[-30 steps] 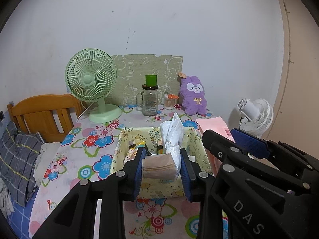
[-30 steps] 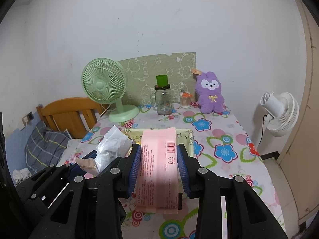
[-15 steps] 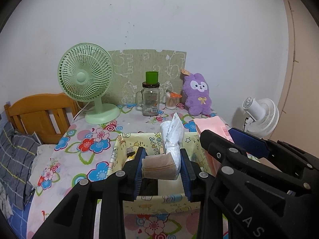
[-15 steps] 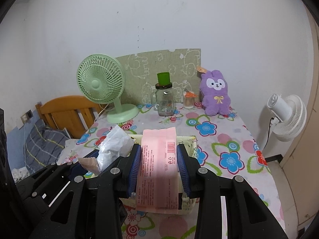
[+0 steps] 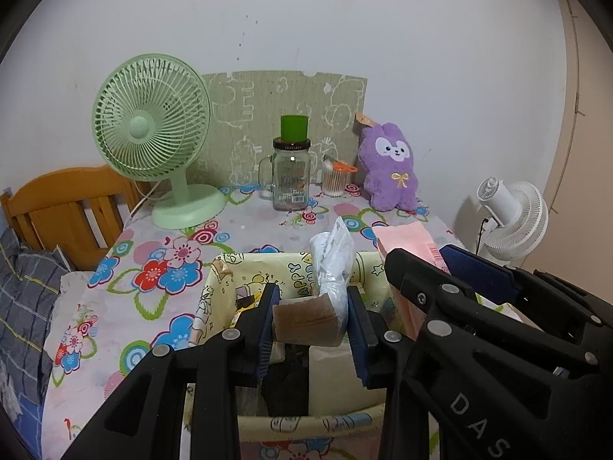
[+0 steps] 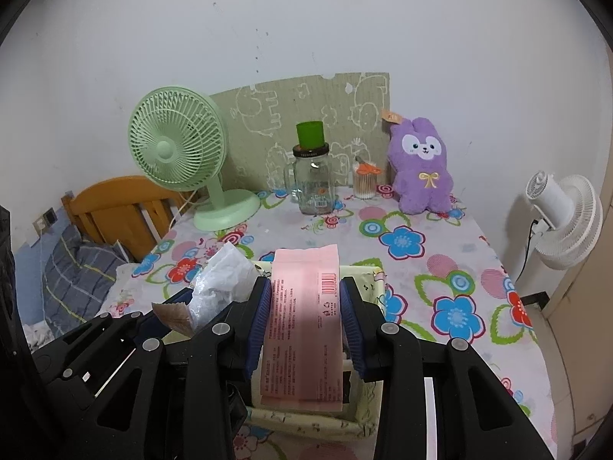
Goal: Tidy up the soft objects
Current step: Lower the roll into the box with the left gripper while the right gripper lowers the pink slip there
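Left gripper (image 5: 310,318) clamps tissue pack (image 5: 306,320); right gripper (image 6: 302,322) clamps pink pouch (image 6: 302,329) (long axis upright), both directly above basket (image 5: 214,295).

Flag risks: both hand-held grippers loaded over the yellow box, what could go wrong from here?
1. The left hand-held gripper pinches only the brown end of the tissue pack; its loose white plastic may snag on the yellow box.
2. The pink packet in the right hand-held gripper hangs long and could catch the rim.
3. The two grippers sit close together and could collide.
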